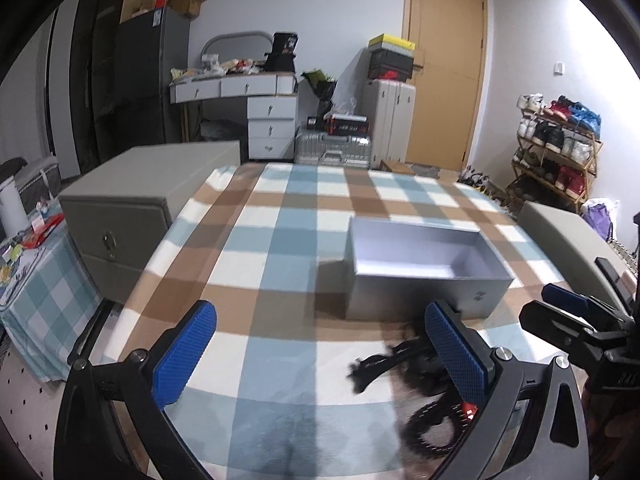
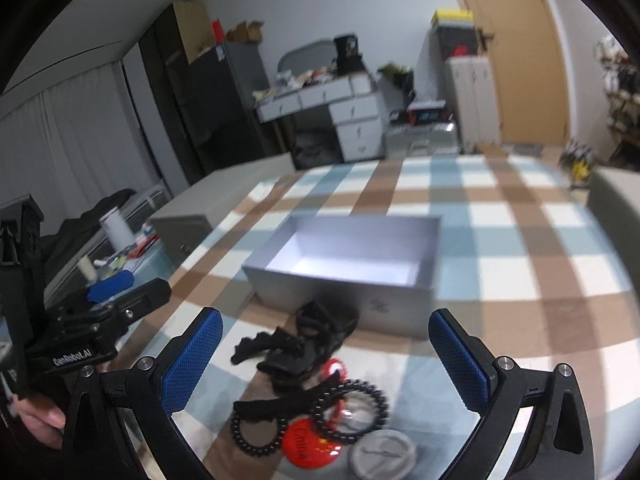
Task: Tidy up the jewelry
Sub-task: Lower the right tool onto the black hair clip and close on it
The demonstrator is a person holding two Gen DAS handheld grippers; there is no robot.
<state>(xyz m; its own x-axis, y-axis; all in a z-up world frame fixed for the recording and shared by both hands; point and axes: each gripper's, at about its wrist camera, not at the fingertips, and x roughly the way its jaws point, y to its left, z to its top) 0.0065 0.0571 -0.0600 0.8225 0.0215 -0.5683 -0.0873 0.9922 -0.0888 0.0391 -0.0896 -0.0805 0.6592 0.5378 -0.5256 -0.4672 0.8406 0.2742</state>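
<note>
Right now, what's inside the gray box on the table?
Nothing shows inside the gray box: bare floor and walls. Its near wall hides the front strip of the floor. The jewelry pile lies outside, in front.

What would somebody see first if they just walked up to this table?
Probably the open grey box, empty inside, in the middle of the checked tablecloth. Just in front of it lies a jumble of jewelry: black bead bracelets, black lacy bands and a round red badge. The right gripper hangs over the pile, jaws wide open.
</note>
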